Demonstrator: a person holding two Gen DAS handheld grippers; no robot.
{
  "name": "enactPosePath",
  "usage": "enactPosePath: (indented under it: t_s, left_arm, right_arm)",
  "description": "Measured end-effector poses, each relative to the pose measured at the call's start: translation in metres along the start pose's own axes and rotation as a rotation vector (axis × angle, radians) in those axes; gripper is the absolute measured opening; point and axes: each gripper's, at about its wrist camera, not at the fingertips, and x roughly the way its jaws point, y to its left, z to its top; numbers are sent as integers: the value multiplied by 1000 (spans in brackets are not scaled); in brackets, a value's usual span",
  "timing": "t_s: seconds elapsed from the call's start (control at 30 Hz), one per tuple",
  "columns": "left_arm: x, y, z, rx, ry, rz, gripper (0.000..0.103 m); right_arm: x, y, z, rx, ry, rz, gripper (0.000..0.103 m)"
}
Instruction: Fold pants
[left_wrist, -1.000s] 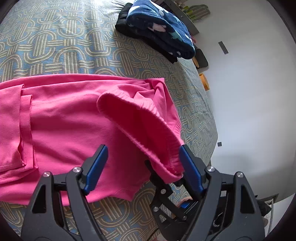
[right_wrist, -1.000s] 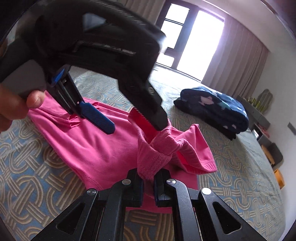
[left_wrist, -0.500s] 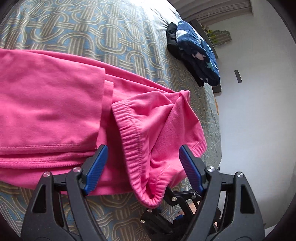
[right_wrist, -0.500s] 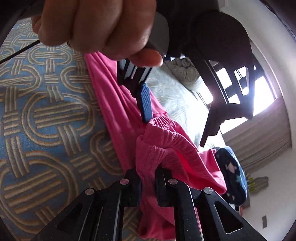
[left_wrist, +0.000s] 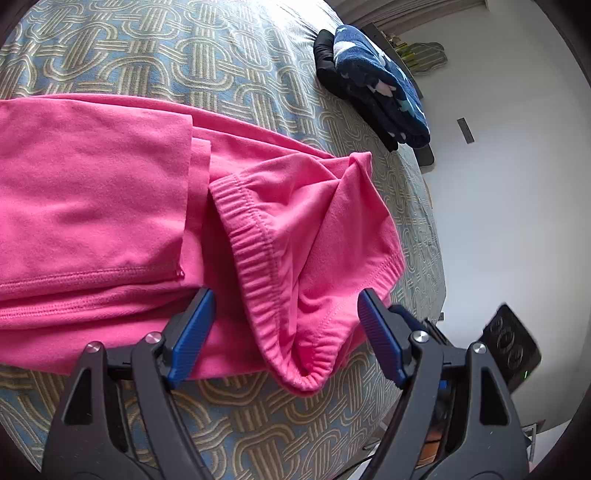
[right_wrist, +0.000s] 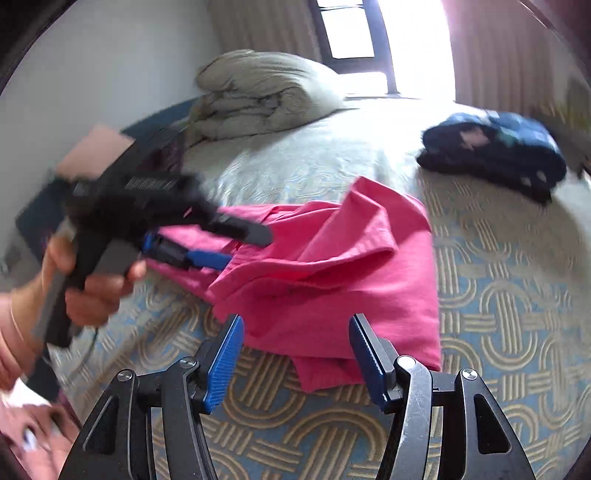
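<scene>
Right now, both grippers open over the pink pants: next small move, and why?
Probably press the bunched ribbed waistband flat with the left gripper. The pink fleece pants lie folded on the patterned bedspread, but that end humps up, loosely creased. The right gripper is open too, holding nothing.

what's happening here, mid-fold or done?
Mid-fold, it looks like. A person with a handheld gripper in each hand is folding pink pants on a patterned bedspread. The waistband end lies doubled over onto the legs, rumpled, not flat. Both the left gripper and the right gripper are open and hold nothing, poised near the waistband edge. A folded navy garment sits apart, further up the bed.
</scene>
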Motion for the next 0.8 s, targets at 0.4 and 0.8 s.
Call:
enactPosePath:
  t_s: [0.4,0.8]
  left_arm:
    - [-1,3,-14,40,-11,-13,79]
    - [-22,9,-23,11,-5,-61,79]
  right_arm:
    - [55,-13,64,269,57,181,22]
    - [64,-21,82,275,48,193,40]
